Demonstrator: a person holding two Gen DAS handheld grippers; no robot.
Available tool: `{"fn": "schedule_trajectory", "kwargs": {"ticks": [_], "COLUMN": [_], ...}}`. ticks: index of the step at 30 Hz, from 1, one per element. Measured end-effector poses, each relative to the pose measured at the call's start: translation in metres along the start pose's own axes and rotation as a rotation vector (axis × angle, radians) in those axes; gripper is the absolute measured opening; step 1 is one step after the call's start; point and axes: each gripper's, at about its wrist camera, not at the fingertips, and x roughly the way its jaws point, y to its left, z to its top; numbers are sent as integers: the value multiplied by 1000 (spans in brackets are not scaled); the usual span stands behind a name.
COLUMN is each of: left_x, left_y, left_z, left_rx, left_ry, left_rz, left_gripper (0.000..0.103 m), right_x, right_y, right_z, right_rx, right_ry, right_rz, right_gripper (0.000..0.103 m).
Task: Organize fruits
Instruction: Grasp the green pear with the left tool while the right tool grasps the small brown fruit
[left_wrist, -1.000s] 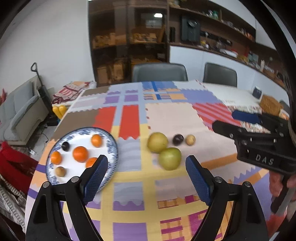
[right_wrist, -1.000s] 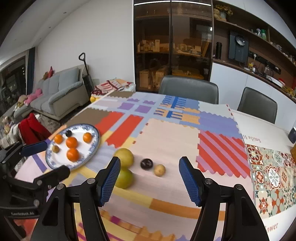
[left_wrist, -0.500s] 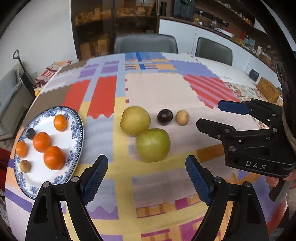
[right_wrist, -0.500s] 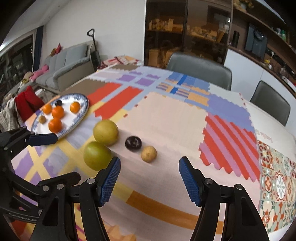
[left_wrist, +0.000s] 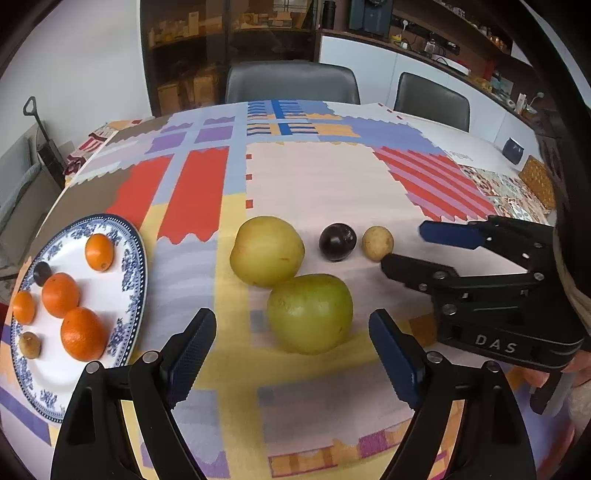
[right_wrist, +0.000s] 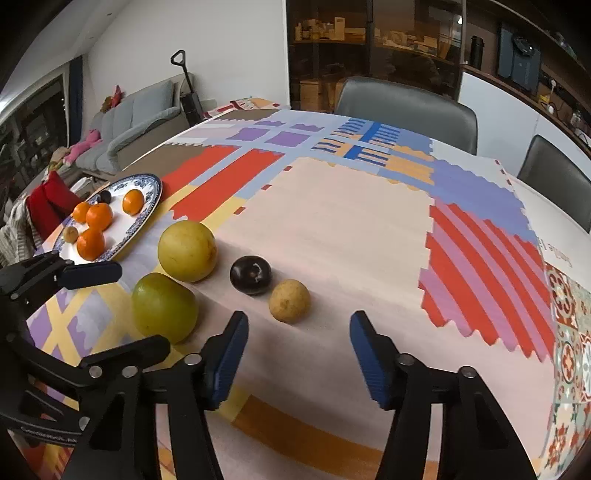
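The green fruit (left_wrist: 309, 314) is being framed just beyond the left gripper (left_wrist: 291, 354), whose parted fingers are closing slightly; the small tan fruit (right_wrist: 289, 301) is being approached by the right gripper (right_wrist: 295, 354), fingers apart but closing, nothing gripped.

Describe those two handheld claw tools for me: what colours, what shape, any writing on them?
Both look alike. The left claw and the right claw each have two matte black plastic arms joined by silver rivets, ending in flat dark blue pads with a ribbed, toothed face. The right claw's black body, seen from the left camera, carries raised letters reading DAS. No cables show. A bit of a hand grips it.
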Motion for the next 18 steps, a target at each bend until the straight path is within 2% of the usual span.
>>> {"fn": "schedule_trajectory", "kwargs": {"ticks": [7,9,11,16,18], "left_x": [8,11,14,18,18], "left_y": [0,1,1,2,2], "left_z": [3,4,4,2,2], "left_rx": [5,-4,-7,-15,-16], "left_ry": [3,12,18,32,34], "left_rz": [-30,-43,-58,-88,-92], "left_gripper": [72,66,65,52,49], "right_x": [13,17,21,28,29], "right_y": [1,0,-1,0,1], "right_z": [4,5,5,6,6], "right_rx": [-7,-2,9,21,26], "right_ry": [11,19,28,37,36], "right_rz": [30,34,40,52,59], "right_gripper": [48,45,44,38,37]}}
